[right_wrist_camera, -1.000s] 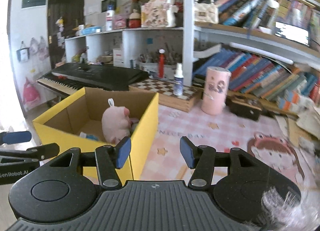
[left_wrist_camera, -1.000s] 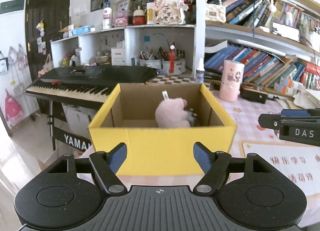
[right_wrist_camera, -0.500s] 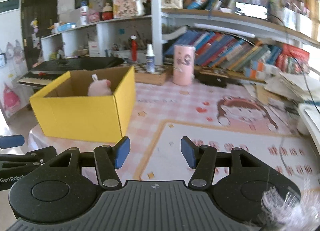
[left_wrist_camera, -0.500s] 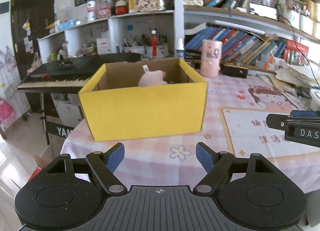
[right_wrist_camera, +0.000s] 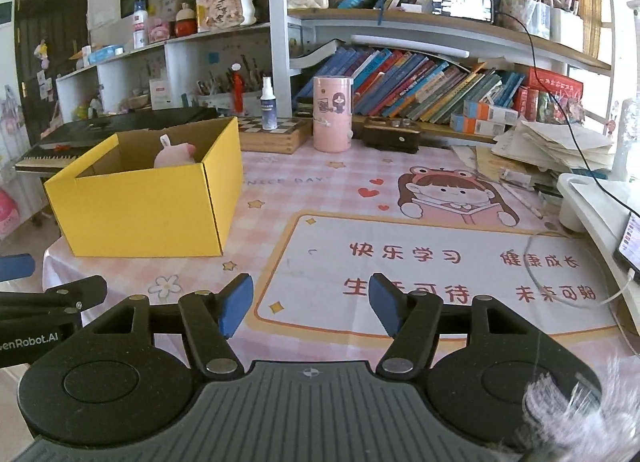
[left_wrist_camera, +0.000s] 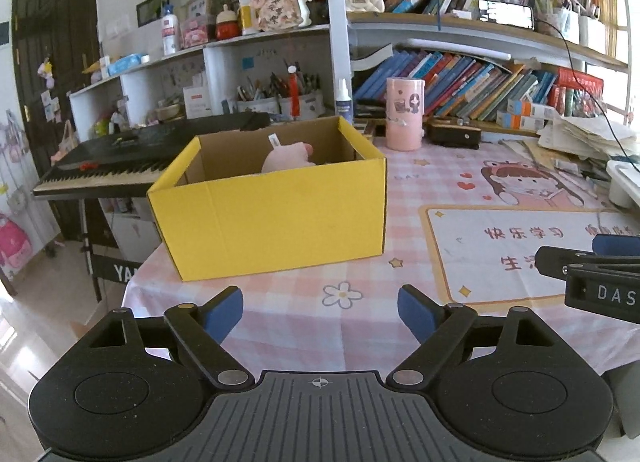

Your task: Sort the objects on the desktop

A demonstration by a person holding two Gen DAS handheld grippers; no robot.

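Both grippers are hanging empty over the near edge of the table while the yellow box is sitting at the far left.

Left wrist view: the left gripper [left_wrist_camera: 320, 312] is spreading its jaws wider, nothing between them, above the pink checked tablecloth [left_wrist_camera: 360, 326]; the yellow box [left_wrist_camera: 276, 218] is standing just beyond, and a pink plush toy [left_wrist_camera: 286, 158] is poking up inside it (only its top is showing). The right gripper [left_wrist_camera: 600, 262] is reaching in from the right edge. Right wrist view: the right gripper [right_wrist_camera: 310, 304] is also opening, gripping nothing, over the near edge of the printed desk mat [right_wrist_camera: 440, 262]; the yellow box [right_wrist_camera: 148, 206] is sitting to the far left with the pink plush toy [right_wrist_camera: 174, 156] inside, and a pink cylinder [right_wrist_camera: 332, 114] is standing farther back by the bookshelf.
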